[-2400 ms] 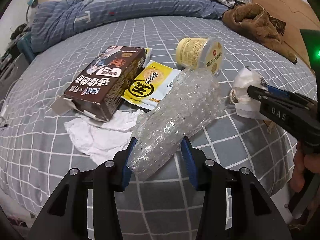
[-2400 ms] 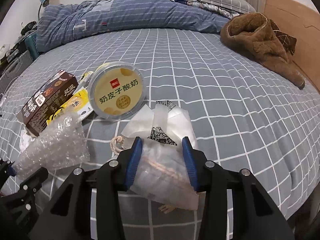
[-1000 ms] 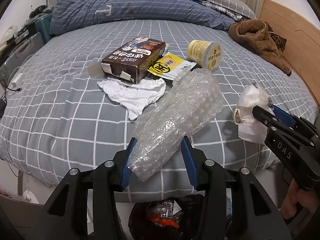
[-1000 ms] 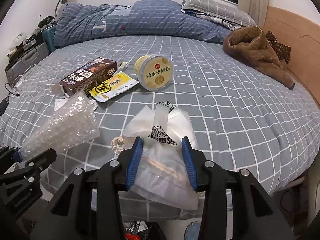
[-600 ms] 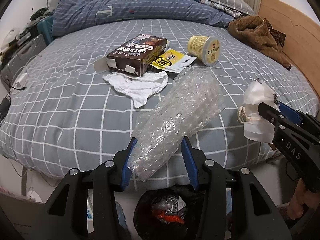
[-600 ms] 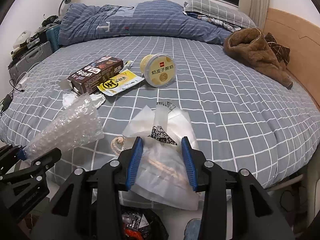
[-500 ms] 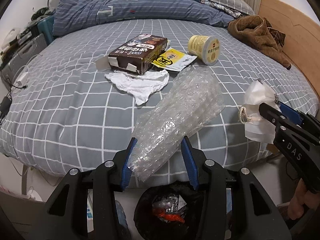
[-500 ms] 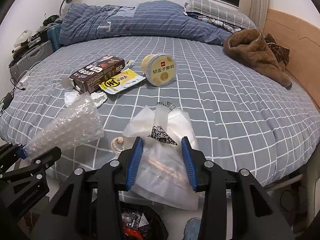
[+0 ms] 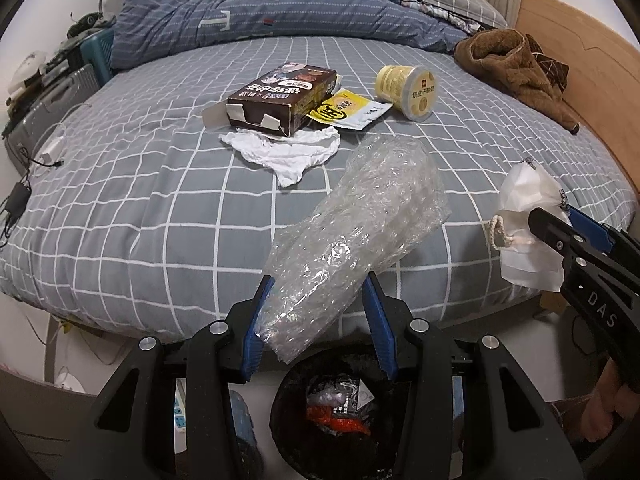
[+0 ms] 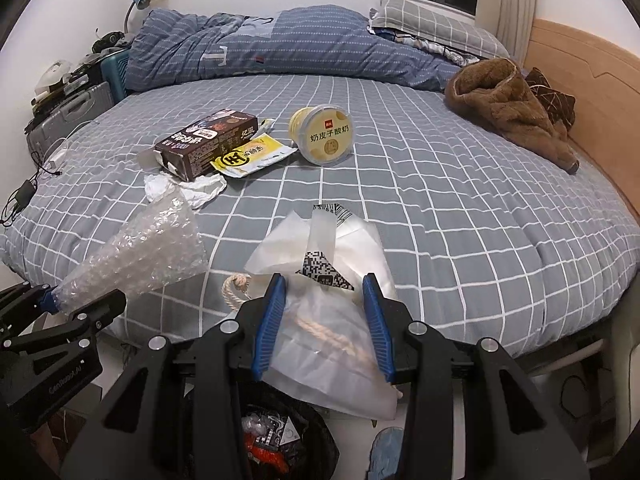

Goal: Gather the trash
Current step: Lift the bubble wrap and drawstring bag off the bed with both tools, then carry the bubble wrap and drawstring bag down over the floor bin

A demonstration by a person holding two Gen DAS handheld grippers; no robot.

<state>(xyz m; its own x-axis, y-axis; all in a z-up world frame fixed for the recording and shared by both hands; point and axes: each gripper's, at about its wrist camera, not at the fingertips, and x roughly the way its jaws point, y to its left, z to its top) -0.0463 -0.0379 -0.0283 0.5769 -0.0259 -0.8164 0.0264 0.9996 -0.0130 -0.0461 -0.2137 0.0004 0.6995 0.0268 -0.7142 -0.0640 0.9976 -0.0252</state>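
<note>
My left gripper (image 9: 318, 284) is shut on a roll of clear bubble wrap (image 9: 360, 216) and holds it over the bed's near edge, above a black-lined trash bin (image 9: 340, 412) on the floor. My right gripper (image 10: 324, 286) is shut on a white paper bag with a rope handle (image 10: 320, 300), also held above the bin (image 10: 276, 436). On the grey checked bed (image 9: 160, 184) lie a brown carton (image 9: 280, 96), a yellow sachet (image 9: 344, 110), a yellow yogurt cup (image 9: 408, 86) and a crumpled white tissue (image 9: 288, 152).
A brown fleece garment (image 10: 508, 104) lies at the bed's right by the wooden headboard (image 10: 592, 92). A blue duvet (image 10: 260, 44) and pillow are at the far side. A suitcase (image 10: 68, 116) and cables sit left of the bed. A power strip (image 9: 180, 416) lies on the floor.
Both grippers have pulled back from the bed with their loads. The trash bin has come further into view beneath them.
</note>
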